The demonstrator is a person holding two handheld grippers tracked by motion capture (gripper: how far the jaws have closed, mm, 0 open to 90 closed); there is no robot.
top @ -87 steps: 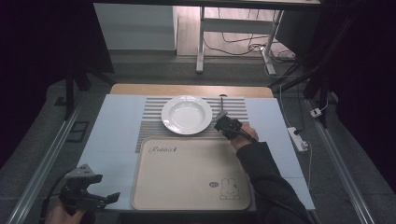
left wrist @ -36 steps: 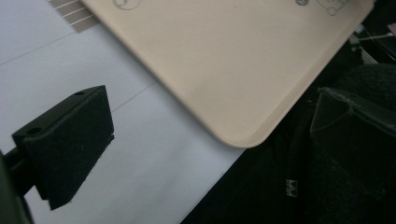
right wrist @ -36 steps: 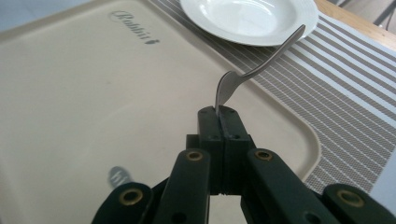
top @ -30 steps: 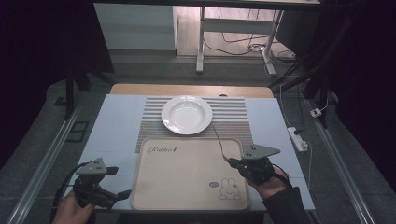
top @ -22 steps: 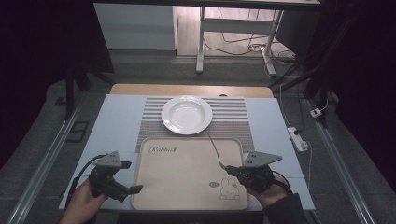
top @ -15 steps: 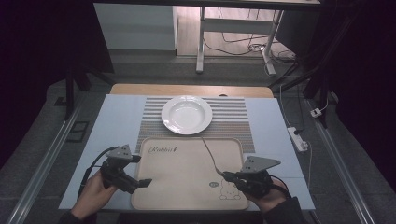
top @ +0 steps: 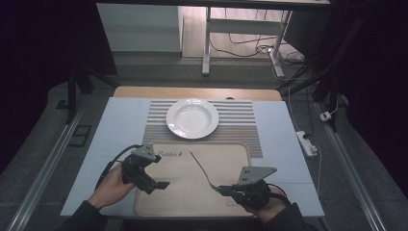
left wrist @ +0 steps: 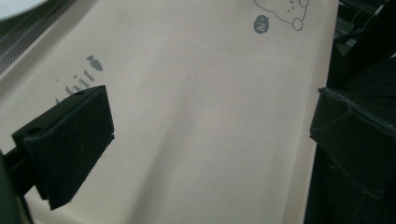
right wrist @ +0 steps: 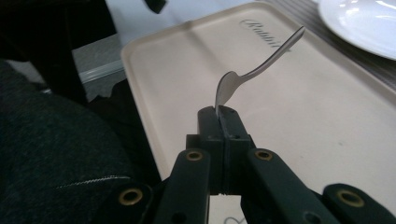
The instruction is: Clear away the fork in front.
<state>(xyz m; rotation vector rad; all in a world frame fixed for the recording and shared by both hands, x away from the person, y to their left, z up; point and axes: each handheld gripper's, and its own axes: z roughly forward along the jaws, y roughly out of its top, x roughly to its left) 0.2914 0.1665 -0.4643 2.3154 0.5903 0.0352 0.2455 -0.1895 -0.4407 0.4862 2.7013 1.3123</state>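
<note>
Table (top: 115,125): pale blue top, striped mat (top: 245,115) at the far middle, dark floor around.
Left gripper (top: 159,184): over the tray's left edge, jaws wide apart, nothing between them.
Tray (top: 192,202): beige, near edge of table, between the two hands.
Plate (top: 192,118): white, on the mat, beyond the tray.
Spoon (top: 202,166): bowl end pinched, handle slanting up over the tray.
Right gripper (top: 223,189): at the tray's right near corner, jaws clamped on the spoon.
</note>
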